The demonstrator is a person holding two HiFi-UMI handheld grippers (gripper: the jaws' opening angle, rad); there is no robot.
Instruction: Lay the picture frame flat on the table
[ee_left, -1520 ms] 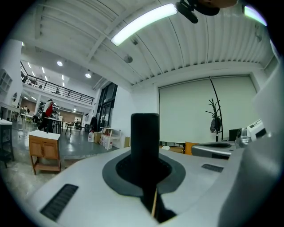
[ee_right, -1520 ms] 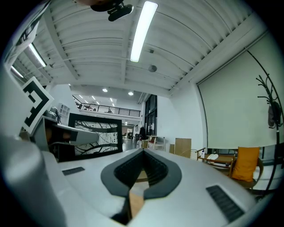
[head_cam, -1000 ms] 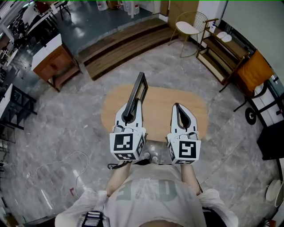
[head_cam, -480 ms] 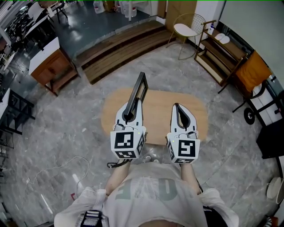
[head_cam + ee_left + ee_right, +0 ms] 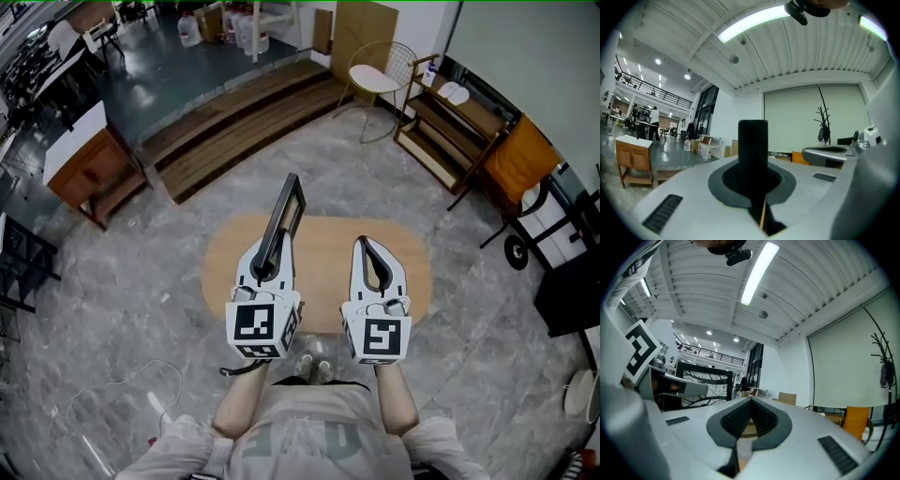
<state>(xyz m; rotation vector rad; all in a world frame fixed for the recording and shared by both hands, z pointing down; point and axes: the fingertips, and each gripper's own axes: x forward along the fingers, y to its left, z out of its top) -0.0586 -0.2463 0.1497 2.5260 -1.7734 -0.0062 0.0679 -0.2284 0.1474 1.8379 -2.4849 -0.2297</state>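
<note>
My left tool (image 5: pixel 267 255) is pinching the picture frame (image 5: pixel 287 208) by its thin black edge. In the left gripper view the dark edge sits right between the two jaws, and they press on it from both sides. My right tool (image 5: pixel 367 246) holds nothing. Its jaws are pressed together, and I see only the room past them. The frame is not lying flat. It stands up on its edge and sticks out in front of the left tool, over the left part of the round wooden desk (image 5: pixel 323 242). In the right gripper view I can see the front of it, with black branches drawn on white, so its face looks to the side and not up. I cannot tell if its bottom edge touches the desk or hangs just above it, because the tools hide that part. So I think the picking-up part is done and the main job is not done yet. What is left, I think, is to tip the frame over, bring it down onto the bare wood, and then let go. The desk top has nothing else on it that I can see, so there looks to be plenty of room.
</note>
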